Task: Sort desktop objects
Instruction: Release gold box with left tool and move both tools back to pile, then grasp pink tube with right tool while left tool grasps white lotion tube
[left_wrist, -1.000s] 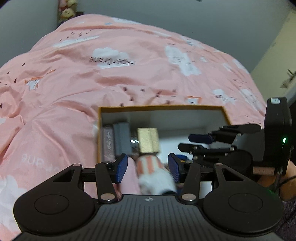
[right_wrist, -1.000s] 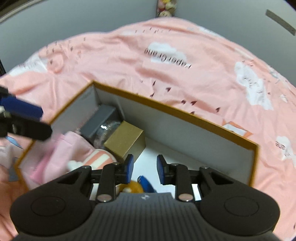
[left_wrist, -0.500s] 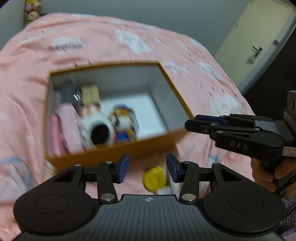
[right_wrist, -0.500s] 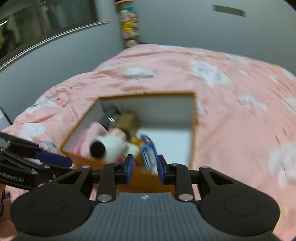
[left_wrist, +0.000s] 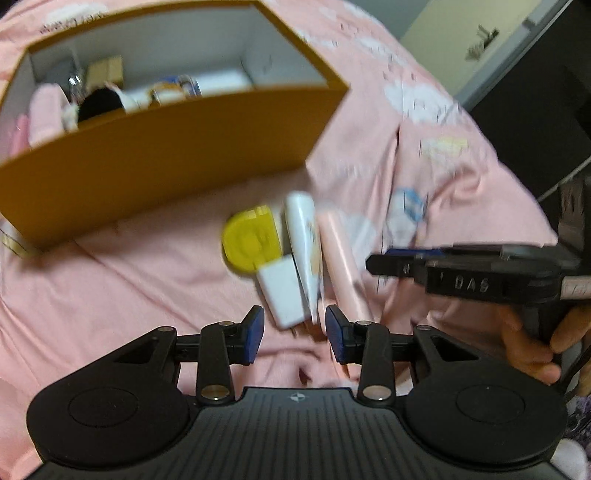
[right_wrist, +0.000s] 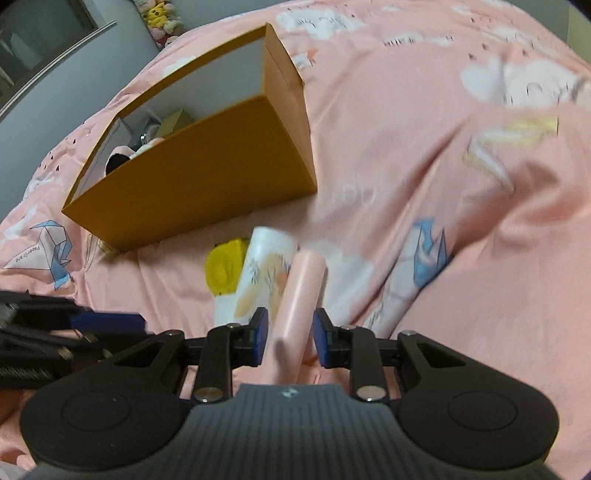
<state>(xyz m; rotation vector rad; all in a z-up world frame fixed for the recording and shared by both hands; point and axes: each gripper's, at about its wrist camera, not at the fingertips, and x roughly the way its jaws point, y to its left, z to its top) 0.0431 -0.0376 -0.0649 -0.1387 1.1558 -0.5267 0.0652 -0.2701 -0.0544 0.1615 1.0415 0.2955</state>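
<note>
Right gripper (right_wrist: 286, 338) is hanging low over the pink bedspread (right_wrist: 424, 166), jaws apart w/ the pink tube (right_wrist: 301, 295) lying between them, not clamped. Left gripper (left_wrist: 293, 332) is also sitting open, pointing at the white charger (left_wrist: 282, 293), white tube (left_wrist: 303, 236) & yellow disc (left_wrist: 251, 240) beside the orange box (left_wrist: 155, 166).

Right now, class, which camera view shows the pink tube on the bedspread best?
The right wrist view: the pink tube runs up the middle between the open right tongs, fairly sharp. The left wrist view shows it off to the right, motion-blurred, beside the white tube.
</note>
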